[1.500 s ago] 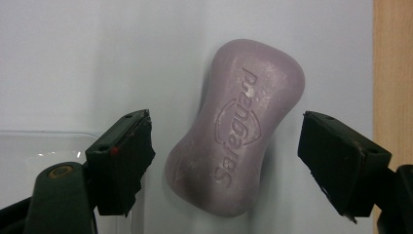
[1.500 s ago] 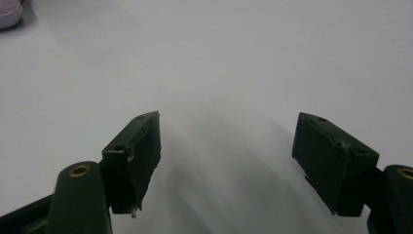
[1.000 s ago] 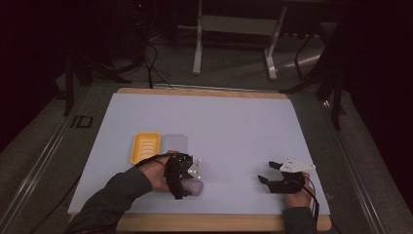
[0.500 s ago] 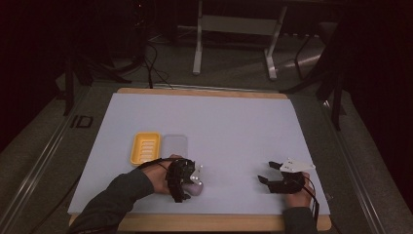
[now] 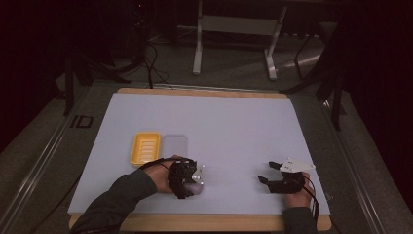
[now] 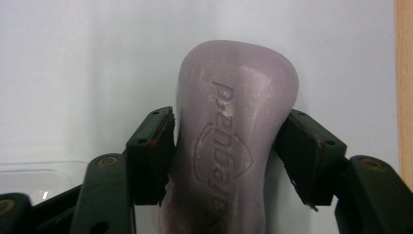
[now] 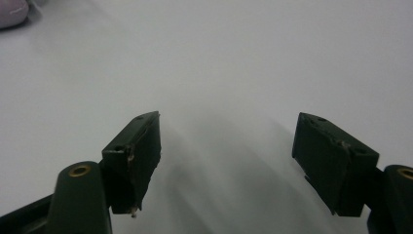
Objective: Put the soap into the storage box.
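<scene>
L gripper [image 6: 229,141] jaws just closed in, pads now pressing both sides of lilac soap bar [image 6: 234,146], near-left on table [image 5: 234,122], near yellow dish [image 5: 145,147]. R gripper [image 7: 229,161] wide, nothing between jaws.

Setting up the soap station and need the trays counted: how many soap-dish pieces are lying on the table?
2: a yellow tray left of centre, and a clear tray touching its right side. Nothing seems hidden.

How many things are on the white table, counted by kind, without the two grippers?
Soap bar: 1
Yellow soap tray: 1
Clear lid: 1
Total: 3
</scene>
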`<state>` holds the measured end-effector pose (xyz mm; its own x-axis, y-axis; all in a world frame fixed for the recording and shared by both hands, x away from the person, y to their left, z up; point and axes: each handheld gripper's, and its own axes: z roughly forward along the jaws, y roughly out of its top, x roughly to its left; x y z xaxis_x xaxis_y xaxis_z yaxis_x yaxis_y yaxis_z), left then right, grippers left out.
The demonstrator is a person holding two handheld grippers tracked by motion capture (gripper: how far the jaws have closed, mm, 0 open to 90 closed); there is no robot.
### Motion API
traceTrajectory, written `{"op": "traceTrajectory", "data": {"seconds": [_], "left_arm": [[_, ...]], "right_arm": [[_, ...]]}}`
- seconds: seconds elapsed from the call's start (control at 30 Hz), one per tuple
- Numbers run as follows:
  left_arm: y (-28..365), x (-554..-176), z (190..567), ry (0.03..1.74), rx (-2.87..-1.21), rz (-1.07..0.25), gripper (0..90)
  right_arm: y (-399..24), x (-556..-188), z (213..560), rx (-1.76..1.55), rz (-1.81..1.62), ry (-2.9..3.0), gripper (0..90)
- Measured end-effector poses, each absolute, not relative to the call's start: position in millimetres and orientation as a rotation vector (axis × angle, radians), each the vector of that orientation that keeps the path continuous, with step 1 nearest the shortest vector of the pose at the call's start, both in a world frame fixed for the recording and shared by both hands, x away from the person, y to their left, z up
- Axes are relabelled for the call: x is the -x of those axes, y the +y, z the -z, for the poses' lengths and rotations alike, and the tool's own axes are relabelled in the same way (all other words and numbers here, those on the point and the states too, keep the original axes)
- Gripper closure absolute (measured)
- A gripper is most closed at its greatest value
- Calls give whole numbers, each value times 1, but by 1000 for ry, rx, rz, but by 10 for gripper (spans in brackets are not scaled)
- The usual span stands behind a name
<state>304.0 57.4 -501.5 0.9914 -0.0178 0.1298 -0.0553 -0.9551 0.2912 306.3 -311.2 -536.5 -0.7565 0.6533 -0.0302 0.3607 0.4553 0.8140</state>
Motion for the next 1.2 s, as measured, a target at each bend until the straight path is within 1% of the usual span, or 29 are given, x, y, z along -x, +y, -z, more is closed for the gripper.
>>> {"op": "traceTrajectory", "data": {"seconds": [0.17,0.43,0.83,1.2], "left_arm": [[58,-307,501,-28,-2841,-182,461],[53,-310,500,-4,-2887,-142,463],[45,-313,499,19,-2957,-86,488],[42,-315,498,48,-2988,-68,494]], "right_arm": [[-311,-306,537,-862,-1206,2370,256],[-311,-306,537,-863,-1205,2371,256],[-311,-306,537,-866,-1205,2375,256],[-311,-307,537,-867,-1201,2379,256]]}}
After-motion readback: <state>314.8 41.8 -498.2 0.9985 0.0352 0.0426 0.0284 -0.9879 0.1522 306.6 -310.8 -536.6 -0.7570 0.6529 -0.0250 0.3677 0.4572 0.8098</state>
